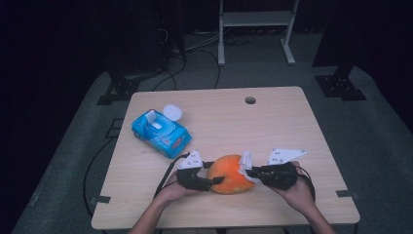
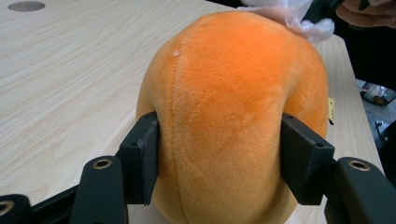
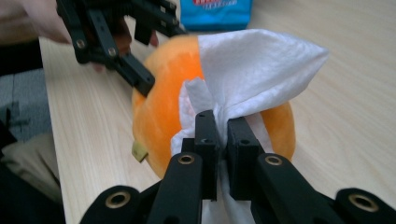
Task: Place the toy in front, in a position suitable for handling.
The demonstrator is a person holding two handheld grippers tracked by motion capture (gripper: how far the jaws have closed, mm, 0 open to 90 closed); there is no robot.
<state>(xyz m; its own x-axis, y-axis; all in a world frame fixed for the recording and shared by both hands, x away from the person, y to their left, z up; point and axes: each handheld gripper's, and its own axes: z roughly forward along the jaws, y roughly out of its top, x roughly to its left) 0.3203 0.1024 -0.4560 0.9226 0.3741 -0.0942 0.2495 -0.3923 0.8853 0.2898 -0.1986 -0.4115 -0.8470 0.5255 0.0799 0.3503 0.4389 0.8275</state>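
Note:
An orange plush toy [image 1: 229, 173] lies on the wooden table [image 1: 272, 122] near its front edge. My left gripper [image 1: 216, 181] comes at it from the left, and in the left gripper view its pads press into both sides of the plush [image 2: 233, 107]. My right gripper [image 3: 223, 126] is shut on a bunched white wipe [image 3: 252, 65], which rests against the right side of the plush [image 3: 161, 102]. In the high view the right gripper [image 1: 249, 171] sits just right of the toy with the wipe [image 1: 246, 163] against it.
A blue pack of wipes [image 1: 160, 131] with its flap open lies at the table's left, a small white round lid [image 1: 172, 112] behind it. A cable hole [image 1: 250, 100] sits near the far edge. Dark stands and cables are on the floor beyond.

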